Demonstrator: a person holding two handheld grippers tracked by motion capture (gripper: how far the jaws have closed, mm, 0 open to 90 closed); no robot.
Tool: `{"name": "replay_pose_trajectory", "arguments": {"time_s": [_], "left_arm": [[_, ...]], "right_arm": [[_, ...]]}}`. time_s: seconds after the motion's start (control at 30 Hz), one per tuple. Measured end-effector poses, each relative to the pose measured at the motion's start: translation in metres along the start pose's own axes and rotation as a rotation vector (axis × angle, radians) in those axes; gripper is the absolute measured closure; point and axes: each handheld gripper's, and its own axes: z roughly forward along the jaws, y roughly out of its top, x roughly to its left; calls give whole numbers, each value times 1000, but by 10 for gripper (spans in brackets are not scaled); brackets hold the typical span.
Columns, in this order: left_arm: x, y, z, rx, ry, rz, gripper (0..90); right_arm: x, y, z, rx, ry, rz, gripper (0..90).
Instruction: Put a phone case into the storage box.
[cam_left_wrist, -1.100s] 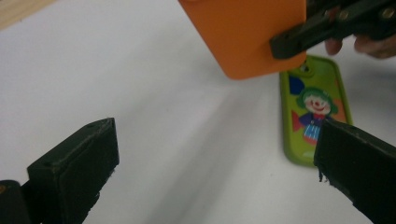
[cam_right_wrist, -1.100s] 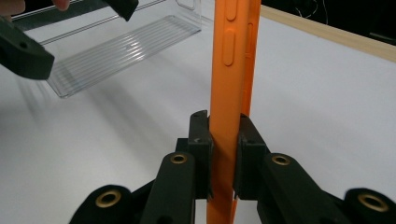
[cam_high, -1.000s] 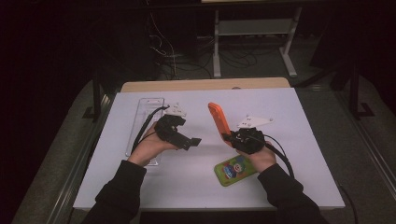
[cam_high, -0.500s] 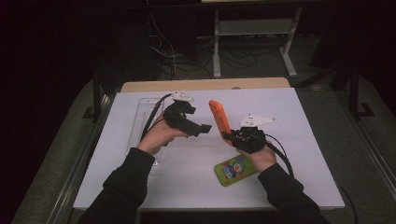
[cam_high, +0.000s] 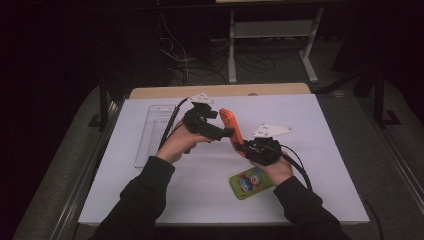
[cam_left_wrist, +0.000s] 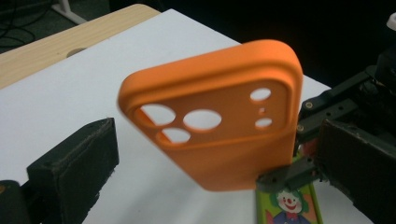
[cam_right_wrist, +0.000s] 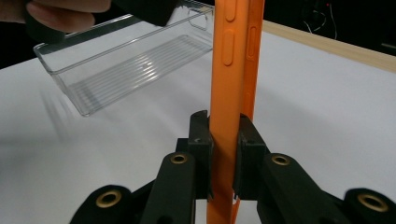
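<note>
Two grippers meet over the middle of a white table (cam_high: 310, 150). The right gripper (cam_high: 243, 146) is clamped on the lower end of an orange phone case (cam_high: 231, 125); in the right gripper view its jaws press on both faces of the case (cam_right_wrist: 232, 74), which stands upright between them, edge-on, side buttons showing. In the high view the case rises from that gripper and leans toward the left gripper (cam_high: 227, 132).

Seen from the left gripper view, the left gripper (cam_left_wrist: 205, 158) has its jaws spread wide, one on each side of the case (cam_left_wrist: 219, 126), apart from it. The case's camera cutouts face this camera, and its top end tilts to the right.

A green phone (cam_high: 250, 182) with a clown picture lies flat on the table just beside the right hand (cam_high: 275, 167), below the case. A clear plastic tray (cam_high: 152, 132) lies along the table's left part, beyond the left hand (cam_high: 177, 145). A strip of wooden tabletop (cam_high: 220, 90) shows along the far edge.
</note>
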Motion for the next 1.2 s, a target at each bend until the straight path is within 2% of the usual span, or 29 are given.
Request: {"name": "replay_pose_trajectory", "arguments": {"time_s": [0.27, 0.33, 0.73, 1.03, 1.2], "left_arm": [[-1, -1, 6, -19, -10, -11, 0], [-2, -1, 8, -28, -8, -28, 0], [-2, -3, 12, -52, -6, -68, 0], [0, -2, 8, -72, -4, -74, 115], [1, -3, 7, -62, -14, -64, 134]], "right_arm": [[8, 1, 2, -3, 29, -24, 783], [9, 1, 3, -1, 34, -24, 783], [10, -1, 6, 11, 33, -22, 783], [11, -2, 7, 24, 27, -19, 782], [13, -3, 8, 31, 26, -21, 782]]}}
